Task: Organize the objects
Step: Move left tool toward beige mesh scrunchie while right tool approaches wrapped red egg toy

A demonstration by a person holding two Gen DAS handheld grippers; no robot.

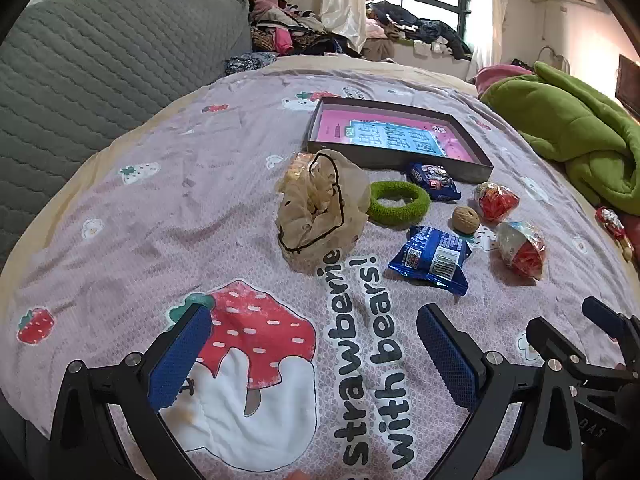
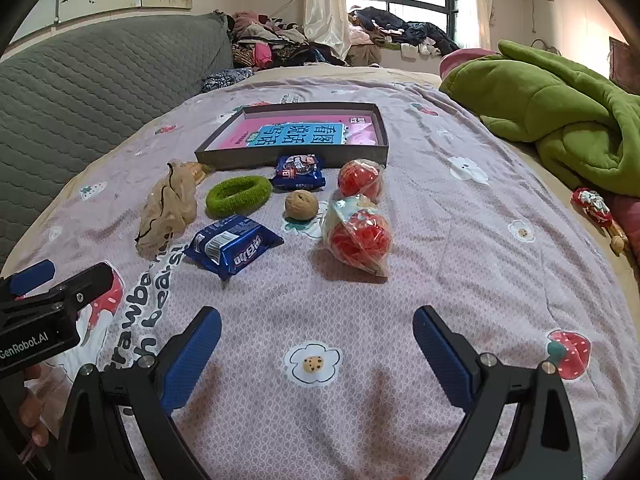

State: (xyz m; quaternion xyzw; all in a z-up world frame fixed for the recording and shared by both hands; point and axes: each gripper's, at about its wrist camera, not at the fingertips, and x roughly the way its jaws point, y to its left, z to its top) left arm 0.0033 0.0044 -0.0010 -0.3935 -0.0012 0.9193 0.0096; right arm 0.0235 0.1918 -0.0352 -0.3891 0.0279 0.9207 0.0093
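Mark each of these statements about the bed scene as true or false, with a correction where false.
1. Both grippers are open and hold nothing. True: the left gripper and right gripper hover over the bedspread.
2. The walnut lies inside the box. False: it lies on the bedspread in front of the box.
3. The green ring lies between the beige bag and the walnut. True.
4. Three blue snack packs are on the bed. False: two show, the near blue pack and the far blue pack.
5. The box is filled with snacks. False: only a pink and blue printed sheet shows inside.
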